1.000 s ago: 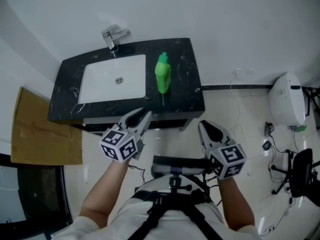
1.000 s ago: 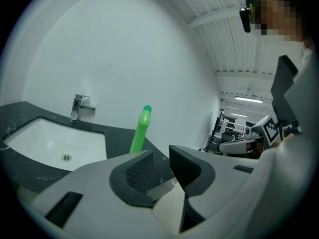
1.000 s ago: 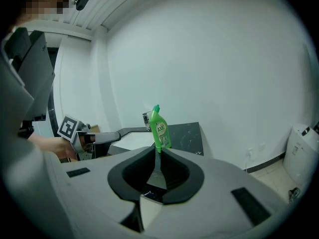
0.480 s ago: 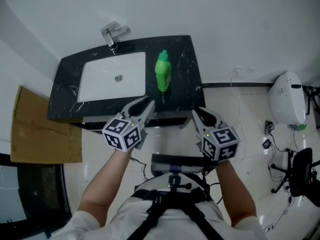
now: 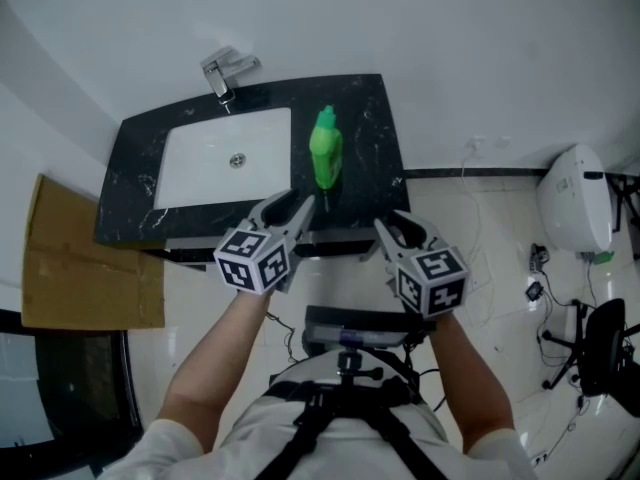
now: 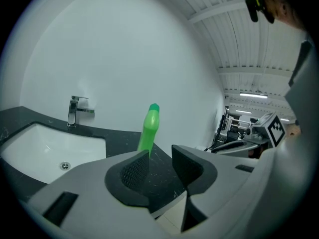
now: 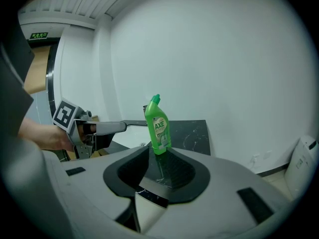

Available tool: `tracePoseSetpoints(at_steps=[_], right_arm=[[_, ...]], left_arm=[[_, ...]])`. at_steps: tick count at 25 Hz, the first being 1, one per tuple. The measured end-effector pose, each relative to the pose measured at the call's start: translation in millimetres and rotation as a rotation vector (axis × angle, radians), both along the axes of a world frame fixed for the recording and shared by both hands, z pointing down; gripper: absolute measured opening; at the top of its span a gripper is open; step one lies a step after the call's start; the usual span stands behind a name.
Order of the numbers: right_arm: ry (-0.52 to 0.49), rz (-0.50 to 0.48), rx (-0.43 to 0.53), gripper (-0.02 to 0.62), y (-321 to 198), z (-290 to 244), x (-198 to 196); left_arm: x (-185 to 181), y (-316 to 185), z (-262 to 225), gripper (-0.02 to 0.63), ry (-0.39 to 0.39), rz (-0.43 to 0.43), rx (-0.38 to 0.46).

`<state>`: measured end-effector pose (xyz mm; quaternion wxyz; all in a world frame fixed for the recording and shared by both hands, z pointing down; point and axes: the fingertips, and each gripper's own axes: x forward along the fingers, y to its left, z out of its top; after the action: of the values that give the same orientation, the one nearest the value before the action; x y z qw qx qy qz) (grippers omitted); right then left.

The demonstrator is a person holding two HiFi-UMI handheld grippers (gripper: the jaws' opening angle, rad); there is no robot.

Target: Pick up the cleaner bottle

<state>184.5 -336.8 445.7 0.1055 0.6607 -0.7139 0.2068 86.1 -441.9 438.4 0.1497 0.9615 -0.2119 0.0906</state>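
Observation:
The green cleaner bottle (image 5: pixel 325 148) stands upright on the black counter (image 5: pixel 372 173), just right of the basin. My left gripper (image 5: pixel 292 211) hovers at the counter's front edge, short of the bottle. Its jaws have just been opening and nothing is between them. In the left gripper view the bottle (image 6: pixel 147 131) rises beyond the left gripper (image 6: pixel 159 159), apart from it. My right gripper (image 5: pixel 398 230) is off the counter's front right corner. Its jaws have just been opening too, with nothing between them. The right gripper (image 7: pixel 162 171) looks straight at the bottle (image 7: pixel 158 128), still some way off.
A white basin (image 5: pixel 225 158) with a chrome faucet (image 5: pixel 228 73) fills the counter's left half. Flat cardboard (image 5: pixel 80 258) leans on the floor at the left. A white appliance (image 5: pixel 575 198), loose cables and a black chair (image 5: pixel 605 348) are at the right.
Both grippers have moved forward toward the counter's front edge and closer together. The right gripper's jaws have spread wider. The bottle has not moved.

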Motion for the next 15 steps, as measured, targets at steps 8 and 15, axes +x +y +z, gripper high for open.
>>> tracePoseSetpoints(at_steps=[8, 15], right_arm=[[-0.006, -0.007, -0.017, 0.126, -13.1, 6.5, 5.3], [-0.012, -0.015, -0.023, 0.126, -25.1, 11.5, 9.1]], left_arm=[[17.2, -20.1, 6.9, 0.153, -0.027, -0.02, 0.031], [36.8, -37.9, 17.4, 0.193, -0.05, -0.008, 0.046]])
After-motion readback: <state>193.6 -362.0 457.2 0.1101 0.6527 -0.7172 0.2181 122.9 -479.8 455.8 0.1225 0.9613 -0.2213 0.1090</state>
